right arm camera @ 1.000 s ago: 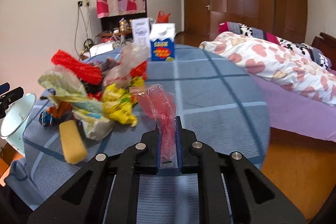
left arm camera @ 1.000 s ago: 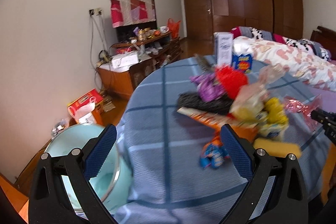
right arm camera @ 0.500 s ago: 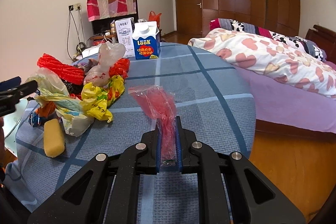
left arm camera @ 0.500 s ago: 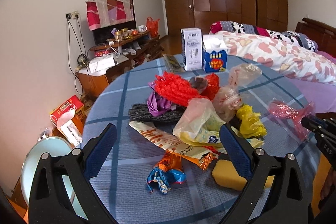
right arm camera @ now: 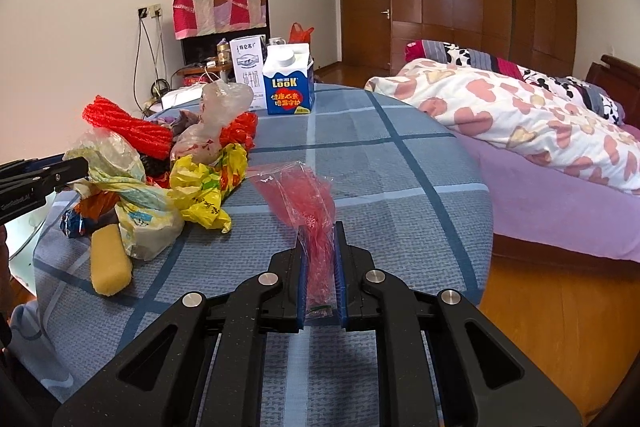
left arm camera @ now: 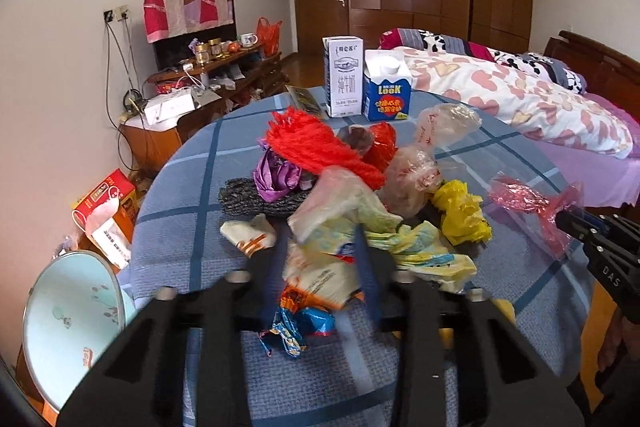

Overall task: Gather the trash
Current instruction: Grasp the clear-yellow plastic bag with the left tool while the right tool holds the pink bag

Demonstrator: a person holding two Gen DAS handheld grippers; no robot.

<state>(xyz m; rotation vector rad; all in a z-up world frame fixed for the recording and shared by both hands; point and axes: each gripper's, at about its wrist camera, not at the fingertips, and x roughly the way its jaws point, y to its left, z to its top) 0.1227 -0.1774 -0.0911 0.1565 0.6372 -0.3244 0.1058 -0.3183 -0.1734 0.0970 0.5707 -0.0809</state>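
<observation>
Round table (right arm camera: 400,163) with a blue checked cloth, a heap of trash on the side nearer the wall.

Left gripper (left arm camera: 320,259) — jaws closing, motion-blurred in its own view. A pale plastic bag (left arm camera: 340,211) with yellow and blue print sits between the fingers, and a cream-and-orange wrapper (left arm camera: 316,279) lies in the same gap. Whether the pads already press on either one I cannot tell. In the right wrist view the tip of this gripper touches the left edge of the same bag.

Right gripper (right arm camera: 319,259) — jaws nearly together, clamped on a red-tinted clear plastic wrapper (right arm camera: 304,195). The free end of the wrapper fans forward over the cloth, apart from the heap.

Heap contents, left wrist view: red mesh netting (left arm camera: 316,143) on top, purple foil (left arm camera: 276,175) and a dark mesh piece (left arm camera: 244,195) below it, a clear crumpled bag (left arm camera: 424,163), a yellow bag (left arm camera: 460,215). A blue and orange candy wrapper (left arm camera: 304,323) lies on the cloth nearest the camera. A yellow sponge (right arm camera: 110,263) lies at the near edge of the heap.

Two milk cartons stand upright at the far side, just beside each other: a white carton (left arm camera: 342,75) and a blue carton (left arm camera: 386,91).

A pale blue bin (left arm camera: 72,323) stands on the floor beside the table, open top visible.
</observation>
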